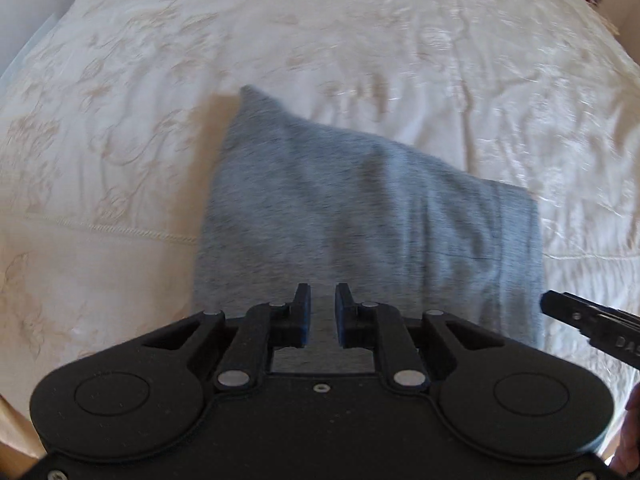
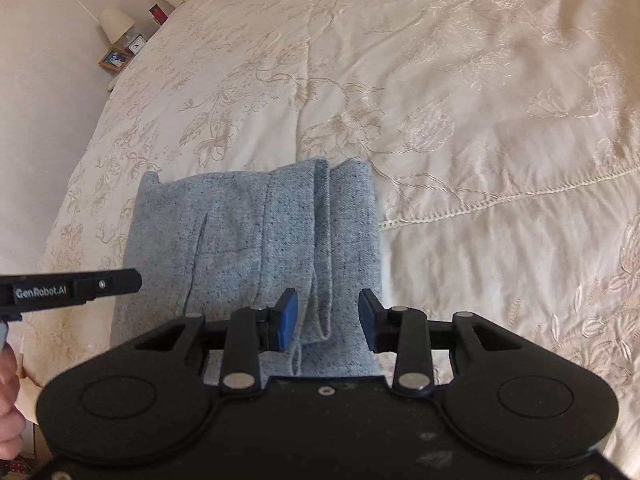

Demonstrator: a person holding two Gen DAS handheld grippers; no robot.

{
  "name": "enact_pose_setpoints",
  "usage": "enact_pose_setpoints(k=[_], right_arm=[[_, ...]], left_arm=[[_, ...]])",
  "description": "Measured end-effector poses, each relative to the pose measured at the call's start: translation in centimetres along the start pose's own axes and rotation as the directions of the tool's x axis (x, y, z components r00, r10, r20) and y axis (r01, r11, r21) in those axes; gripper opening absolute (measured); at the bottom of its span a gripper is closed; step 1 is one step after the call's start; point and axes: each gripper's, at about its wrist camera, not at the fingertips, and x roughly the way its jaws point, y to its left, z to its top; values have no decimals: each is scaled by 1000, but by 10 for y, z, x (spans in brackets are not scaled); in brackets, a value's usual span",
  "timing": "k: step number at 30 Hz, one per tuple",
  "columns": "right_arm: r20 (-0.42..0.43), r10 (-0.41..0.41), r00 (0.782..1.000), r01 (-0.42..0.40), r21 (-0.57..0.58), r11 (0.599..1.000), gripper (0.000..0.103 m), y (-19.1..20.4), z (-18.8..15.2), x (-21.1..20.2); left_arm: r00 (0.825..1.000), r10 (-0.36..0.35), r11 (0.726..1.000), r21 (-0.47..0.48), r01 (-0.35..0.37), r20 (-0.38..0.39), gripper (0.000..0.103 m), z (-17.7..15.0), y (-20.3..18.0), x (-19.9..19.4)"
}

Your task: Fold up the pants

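Nearby, both parted grippers, left gripper [image 1: 322,310] and right gripper [image 2: 328,318], flank folded pants [image 2: 256,248] on bedspread [image 2: 460,100].

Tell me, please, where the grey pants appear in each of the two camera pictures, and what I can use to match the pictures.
Left wrist view: the grey pants lie folded in the centre, reaching down behind the left hand-held gripper.
Right wrist view: they lie left of centre, low, with their right part behind the right hand-held gripper.
Shared landmark: the cream embroidered bedspread under the pants.
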Motion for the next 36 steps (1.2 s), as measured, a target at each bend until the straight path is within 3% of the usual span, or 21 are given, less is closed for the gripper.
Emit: enact_pose_setpoints(k=[3,6,11,18,27,33,36], right_arm=[[-11,-12,1000,12,-33,999,37,11,9,16],[-28,-60,998,58,-69,996,37,17,14,34],[-52,-53,997,50,-57,997,38,19,16,54],[-35,-54,998,54,-12,998,43,16,12,65],[-11,-111,994,110,-91,990,43,23,5,62],[-17,-77,997,78,47,996,45,13,2,68],[-80,-28,996,39,137,990,42,10,10,70]], left_arm=[[998,18,998,-62,-22,-62,22,1,23,26],[994,2,1000,-22,-4,-113,26,0,27,50],[990,0,1000,24,4,-138,27,5,25,66],[993,-76,996,49,81,-94,30,-3,44,39],[1000,-19,995,100,20,-11,30,-24,83,-6],[1000,-4,999,37,5,-25,30,-33,105,-6],[1000,-9,1000,4,9,-27,30,-32,111,-5]])
